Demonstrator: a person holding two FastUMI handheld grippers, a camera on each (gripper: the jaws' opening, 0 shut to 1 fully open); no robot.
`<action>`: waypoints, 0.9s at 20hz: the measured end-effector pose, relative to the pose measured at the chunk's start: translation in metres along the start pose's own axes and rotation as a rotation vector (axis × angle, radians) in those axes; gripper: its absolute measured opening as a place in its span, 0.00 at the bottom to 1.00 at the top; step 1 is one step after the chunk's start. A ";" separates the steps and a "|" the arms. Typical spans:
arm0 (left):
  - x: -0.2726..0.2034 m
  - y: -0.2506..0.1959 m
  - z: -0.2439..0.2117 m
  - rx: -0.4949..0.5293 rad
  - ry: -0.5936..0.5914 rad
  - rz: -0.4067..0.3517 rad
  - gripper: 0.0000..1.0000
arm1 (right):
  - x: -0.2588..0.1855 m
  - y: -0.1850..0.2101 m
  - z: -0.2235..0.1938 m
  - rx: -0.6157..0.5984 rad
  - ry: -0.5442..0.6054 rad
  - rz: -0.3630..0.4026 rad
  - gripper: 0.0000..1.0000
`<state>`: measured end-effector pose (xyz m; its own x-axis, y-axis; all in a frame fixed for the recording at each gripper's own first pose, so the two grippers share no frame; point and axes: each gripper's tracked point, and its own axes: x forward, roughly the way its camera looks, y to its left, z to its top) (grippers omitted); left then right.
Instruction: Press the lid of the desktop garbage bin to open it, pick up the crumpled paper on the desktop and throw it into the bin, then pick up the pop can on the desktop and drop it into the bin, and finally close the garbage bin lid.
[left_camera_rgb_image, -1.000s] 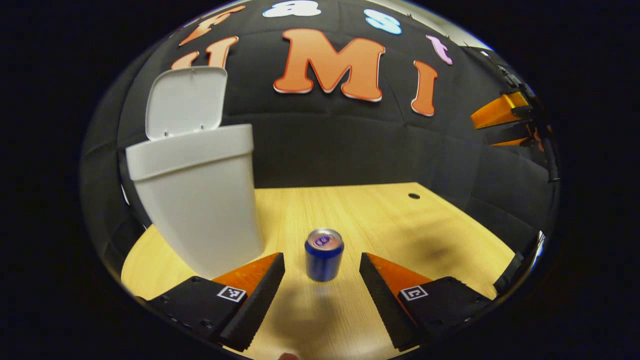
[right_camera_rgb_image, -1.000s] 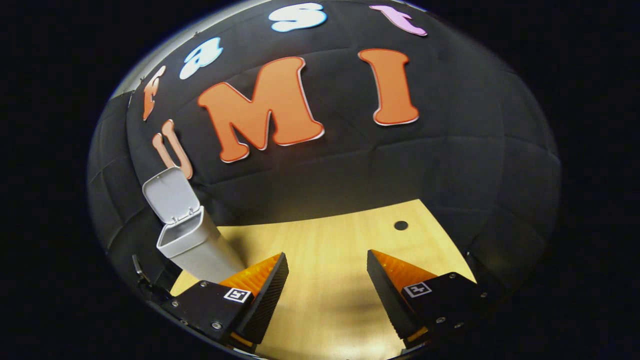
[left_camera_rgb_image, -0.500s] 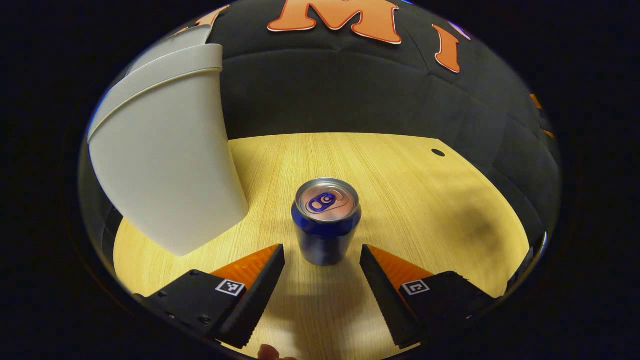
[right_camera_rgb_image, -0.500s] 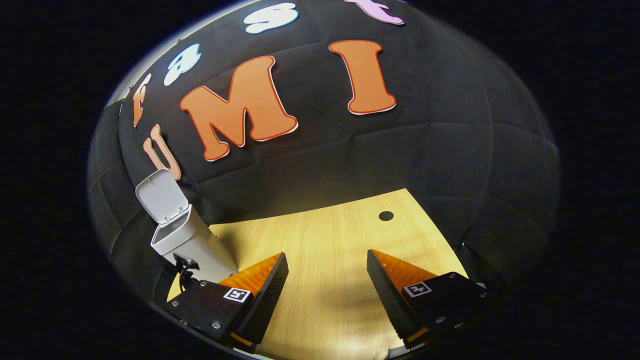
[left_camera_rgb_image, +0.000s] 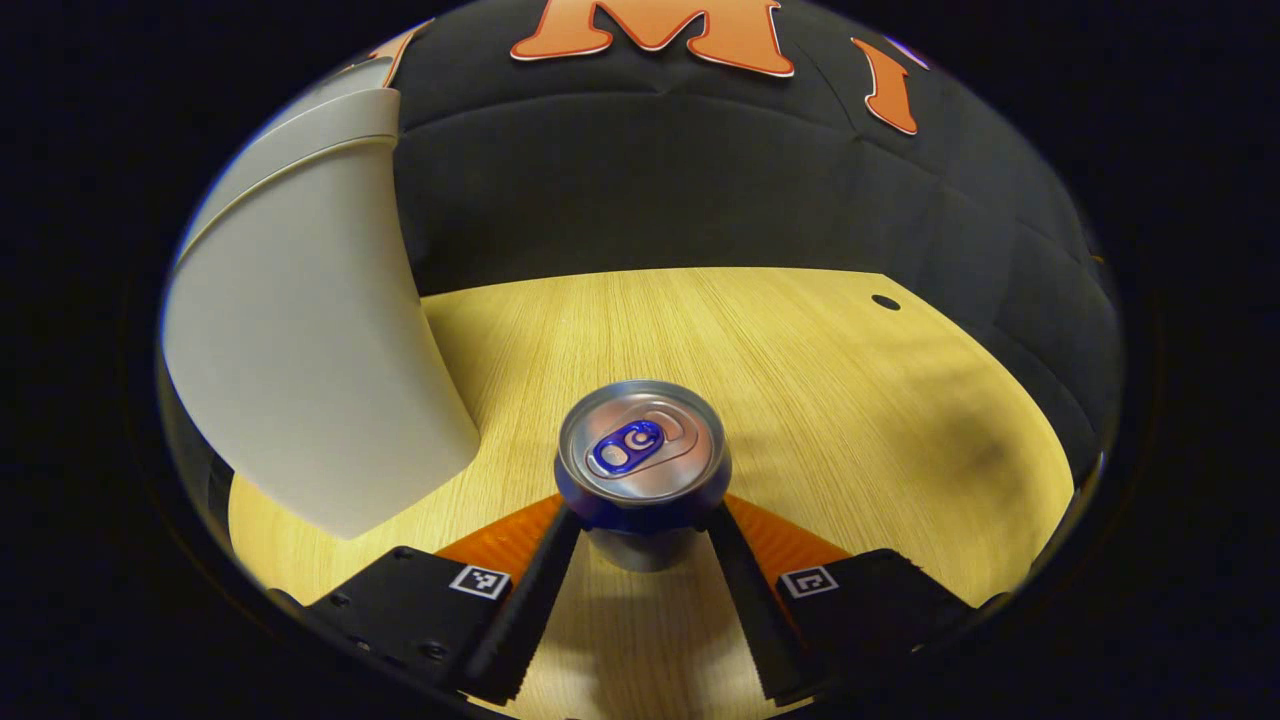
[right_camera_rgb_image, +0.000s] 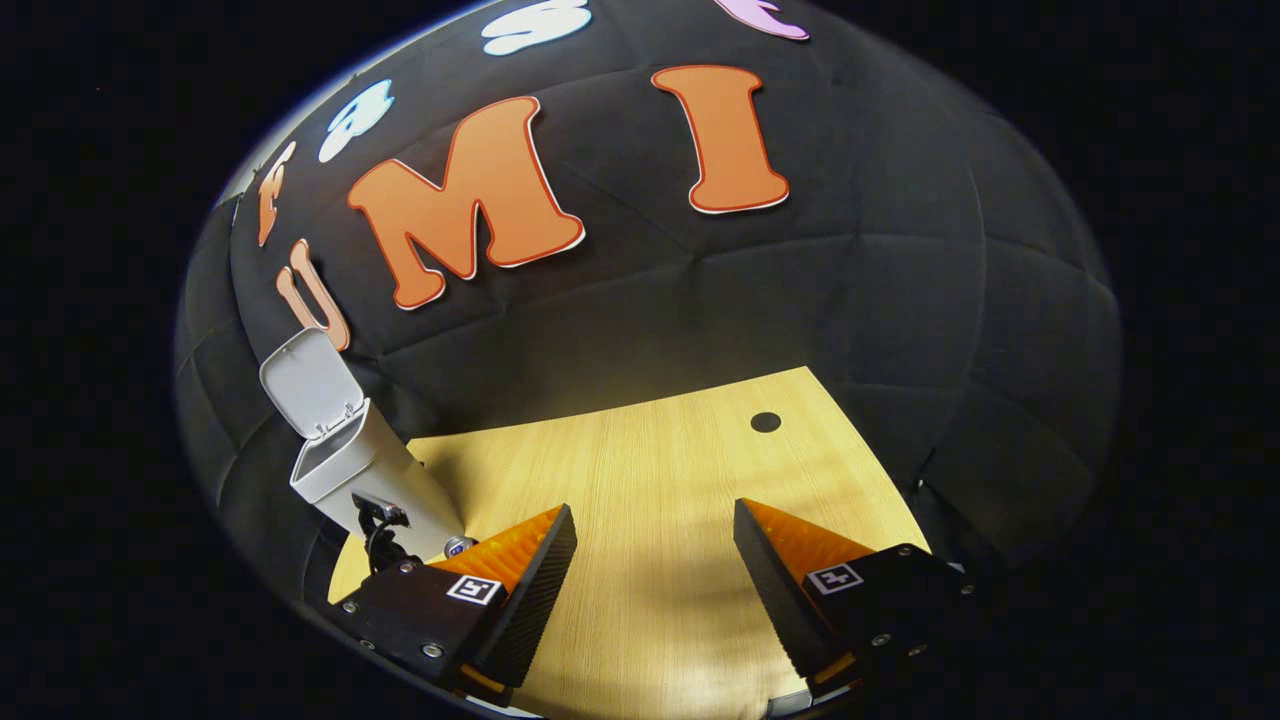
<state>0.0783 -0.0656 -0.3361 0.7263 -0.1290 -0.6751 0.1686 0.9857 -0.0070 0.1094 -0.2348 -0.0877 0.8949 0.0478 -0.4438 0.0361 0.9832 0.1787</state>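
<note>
My left hand-held gripper clenched on can, lower centre, upright on tabletop. Right hand-held gripper released, idle. Bin left, lid up. Left: drop can, close lid.

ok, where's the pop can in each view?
Left gripper view: pop can bottom centre, upright between the left gripper fingers.
Right gripper view: only its top peeks out at lower left, beside the bin's base.
Shared landmark: white garbage bin, lid up, left of the can.
</note>
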 end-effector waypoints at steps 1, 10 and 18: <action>-0.002 0.000 0.005 -0.015 -0.015 -0.002 0.81 | 0.001 0.003 -0.002 -0.003 0.004 0.004 0.95; -0.087 0.027 0.079 -0.132 -0.123 0.007 0.80 | 0.003 0.046 -0.010 -0.010 0.008 0.099 0.95; -0.188 0.105 0.181 -0.269 -0.309 0.156 0.78 | 0.008 0.099 -0.019 0.026 -0.003 0.239 0.95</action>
<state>0.0797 0.0422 -0.0765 0.9015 0.0373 -0.4311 -0.1088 0.9838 -0.1425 0.1115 -0.1340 -0.0904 0.8804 0.2786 -0.3837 -0.1657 0.9390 0.3014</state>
